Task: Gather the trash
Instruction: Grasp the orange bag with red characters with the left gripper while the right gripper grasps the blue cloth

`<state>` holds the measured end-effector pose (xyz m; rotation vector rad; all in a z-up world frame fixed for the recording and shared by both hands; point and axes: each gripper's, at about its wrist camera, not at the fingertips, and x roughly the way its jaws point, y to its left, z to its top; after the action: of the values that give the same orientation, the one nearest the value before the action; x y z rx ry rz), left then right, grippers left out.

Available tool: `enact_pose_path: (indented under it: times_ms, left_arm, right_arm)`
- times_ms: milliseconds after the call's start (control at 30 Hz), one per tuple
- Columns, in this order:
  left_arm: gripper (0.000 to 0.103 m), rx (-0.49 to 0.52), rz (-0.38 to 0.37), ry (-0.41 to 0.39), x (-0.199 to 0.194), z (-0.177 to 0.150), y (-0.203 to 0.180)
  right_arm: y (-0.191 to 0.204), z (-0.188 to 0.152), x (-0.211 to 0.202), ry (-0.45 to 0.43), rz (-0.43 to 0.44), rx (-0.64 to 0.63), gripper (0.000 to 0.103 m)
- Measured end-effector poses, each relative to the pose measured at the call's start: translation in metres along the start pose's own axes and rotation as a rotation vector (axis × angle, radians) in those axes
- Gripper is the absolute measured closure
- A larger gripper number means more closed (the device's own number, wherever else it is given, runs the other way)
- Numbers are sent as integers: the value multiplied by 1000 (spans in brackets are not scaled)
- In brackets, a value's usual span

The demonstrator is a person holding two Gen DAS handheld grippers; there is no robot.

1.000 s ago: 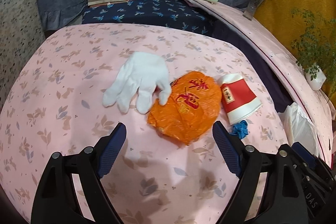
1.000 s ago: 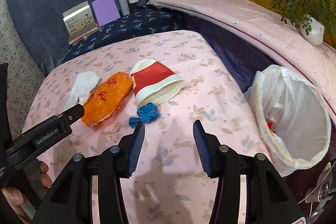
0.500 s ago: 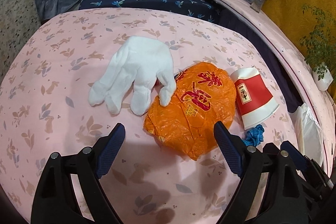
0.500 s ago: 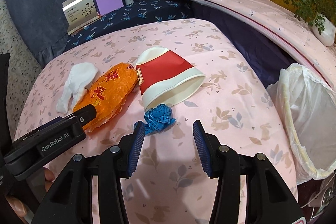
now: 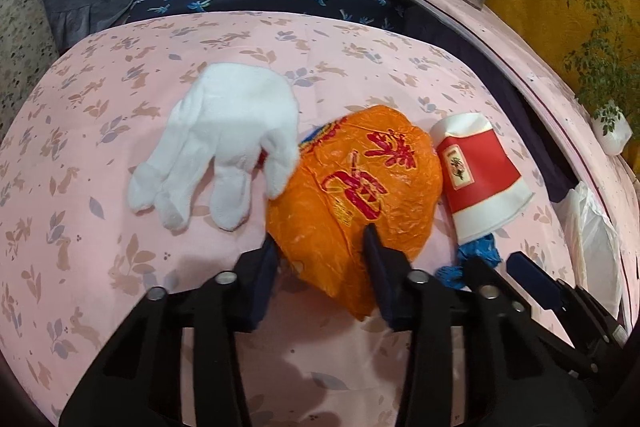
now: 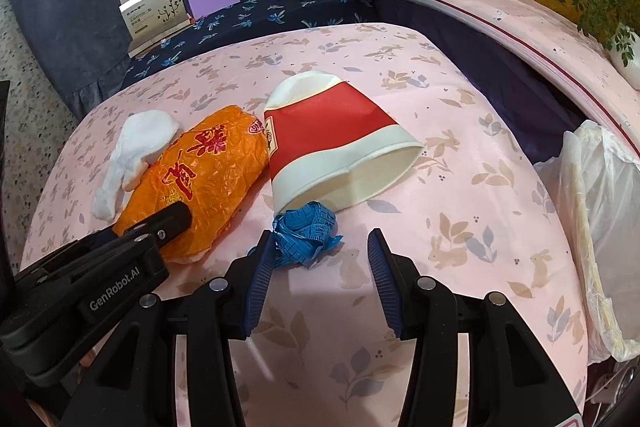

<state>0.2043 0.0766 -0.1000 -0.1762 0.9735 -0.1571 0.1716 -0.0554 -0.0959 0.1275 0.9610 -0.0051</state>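
Surface: pink rabbit-print tabletop [image 6: 460,227], trash clustered mid-cloth so both your hands reach it.
Left gripper [image 5: 320,247]: jaws have just been closing, now pinching the near edge of the orange wrapper [image 5: 360,187], low enough to lift it whole.
Right gripper [image 6: 320,247]: spread, your left pad beside the blue tape measure [image 6: 306,231], not gripping.
Paper cup [image 6: 336,139]: on its side, touching the wrapper.
White glove [image 5: 224,147]: thumb over the wrapper.
Lined bin [image 6: 600,227]: right of the tabletop, ready for drops.
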Motion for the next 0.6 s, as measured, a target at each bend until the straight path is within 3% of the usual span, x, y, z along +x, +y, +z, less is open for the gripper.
enact_pose_path:
  times_ms: [67, 133, 200, 600]
  left_arm:
    - [78, 4, -18, 5, 0, -2, -3]
    - [87, 7, -38, 12, -1, -4, -6]
    - [88, 13, -44, 14, -3, -6, -9]
    - [90, 41, -47, -4, -27, -15, -27]
  right_arm:
    - [-1, 0, 0, 2, 12, 3, 62]
    - [-1, -1, -1, 5, 31, -3, 75]
    - [1, -2, -3, 3, 32, -18, 81]
    - [-15, -11, -34, -34, 41, 17, 84]
